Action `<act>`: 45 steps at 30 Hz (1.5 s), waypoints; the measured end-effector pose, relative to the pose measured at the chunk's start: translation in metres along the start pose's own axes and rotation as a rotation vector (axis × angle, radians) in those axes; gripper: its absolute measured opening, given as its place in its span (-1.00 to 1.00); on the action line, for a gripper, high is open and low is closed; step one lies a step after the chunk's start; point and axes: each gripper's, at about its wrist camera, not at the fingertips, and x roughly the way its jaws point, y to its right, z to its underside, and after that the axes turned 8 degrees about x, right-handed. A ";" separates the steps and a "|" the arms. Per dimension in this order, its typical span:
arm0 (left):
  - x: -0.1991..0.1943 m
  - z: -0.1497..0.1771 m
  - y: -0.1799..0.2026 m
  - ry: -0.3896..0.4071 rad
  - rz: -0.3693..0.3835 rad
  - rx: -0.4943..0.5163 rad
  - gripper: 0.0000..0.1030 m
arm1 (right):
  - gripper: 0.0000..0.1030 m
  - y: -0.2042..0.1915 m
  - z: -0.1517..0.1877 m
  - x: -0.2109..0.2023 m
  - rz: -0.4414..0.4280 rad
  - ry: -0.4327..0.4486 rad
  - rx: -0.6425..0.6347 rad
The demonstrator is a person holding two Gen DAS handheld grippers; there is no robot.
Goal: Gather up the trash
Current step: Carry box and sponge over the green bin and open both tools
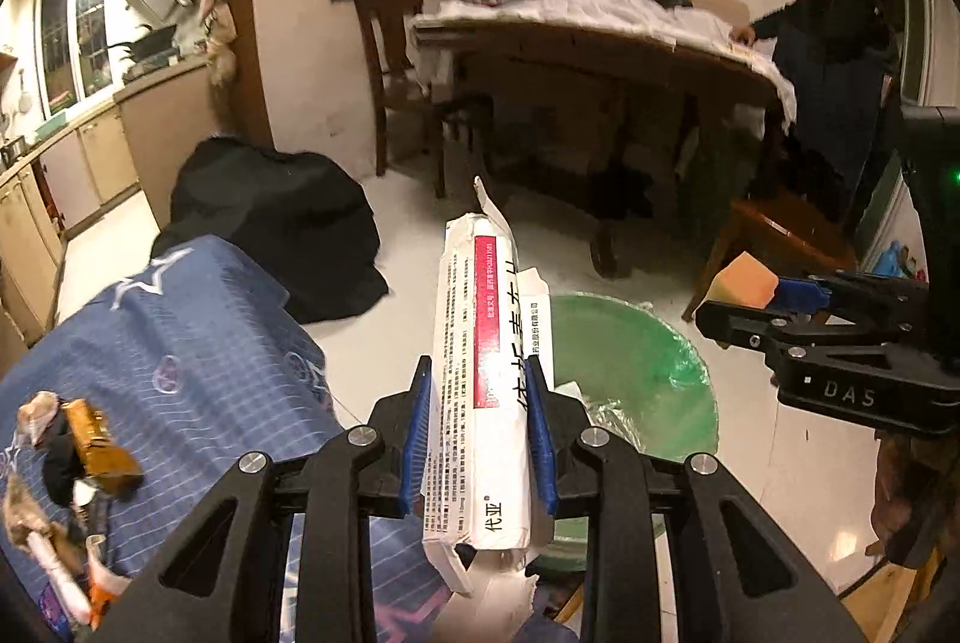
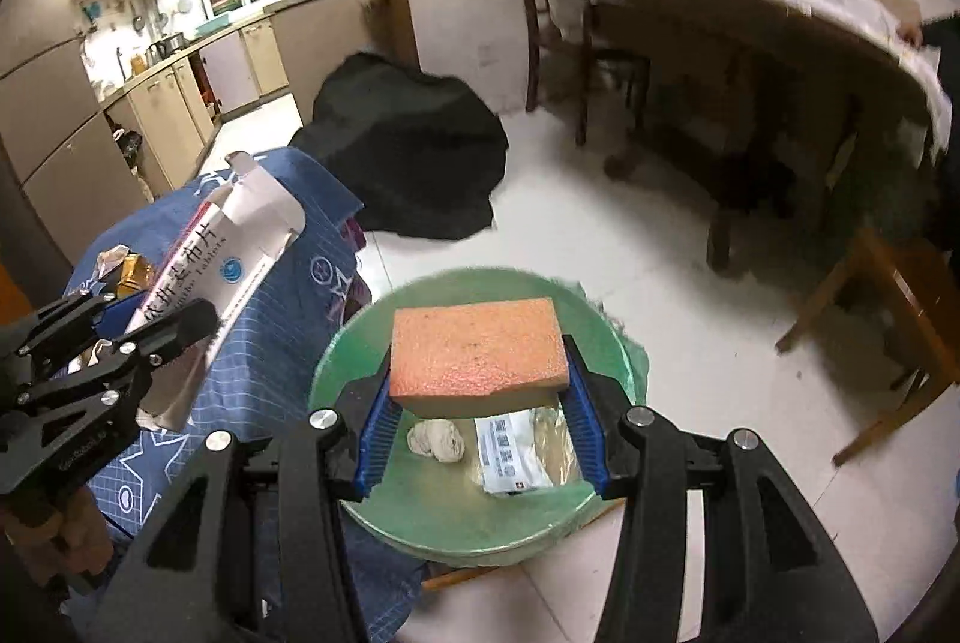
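My left gripper (image 1: 480,385) is shut on a flattened white medicine box (image 1: 480,373) with red stripe and black print; it hangs beside the rim of a green-lined trash bin (image 1: 636,379). My right gripper (image 2: 477,397) is shut on an orange sponge (image 2: 477,349), held right above the green bin (image 2: 420,517), where a crumpled tissue (image 2: 436,440) and a labelled plastic packet (image 2: 510,451) lie. The right gripper (image 1: 756,310) with its sponge (image 1: 744,280) shows at the right of the left wrist view. The left gripper (image 2: 150,331) with the box (image 2: 222,253) shows at the left of the right wrist view.
A blue star-patterned cloth (image 1: 198,343) covers a surface on the left, with wrappers and scraps (image 1: 90,439) on it. A black heap (image 1: 282,217) lies on the white floor. Beyond stand a wooden table (image 1: 600,49), a chair (image 1: 402,85), a stool (image 1: 780,235) and a person (image 1: 834,37).
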 end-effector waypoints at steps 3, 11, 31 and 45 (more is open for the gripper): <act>0.025 0.000 0.004 -0.039 0.008 0.011 -0.42 | -0.08 0.009 0.003 0.010 -0.011 -0.040 0.016; 0.068 0.011 0.004 -0.100 0.024 0.011 -0.42 | -0.08 0.024 0.003 0.035 -0.007 -0.105 0.030; 0.086 0.020 0.004 -0.123 0.019 0.018 -0.41 | -0.07 0.034 0.004 0.041 -0.022 -0.109 0.027; 0.084 0.018 0.004 -0.131 0.012 0.009 -0.38 | -0.05 0.037 0.005 0.043 -0.023 -0.109 0.026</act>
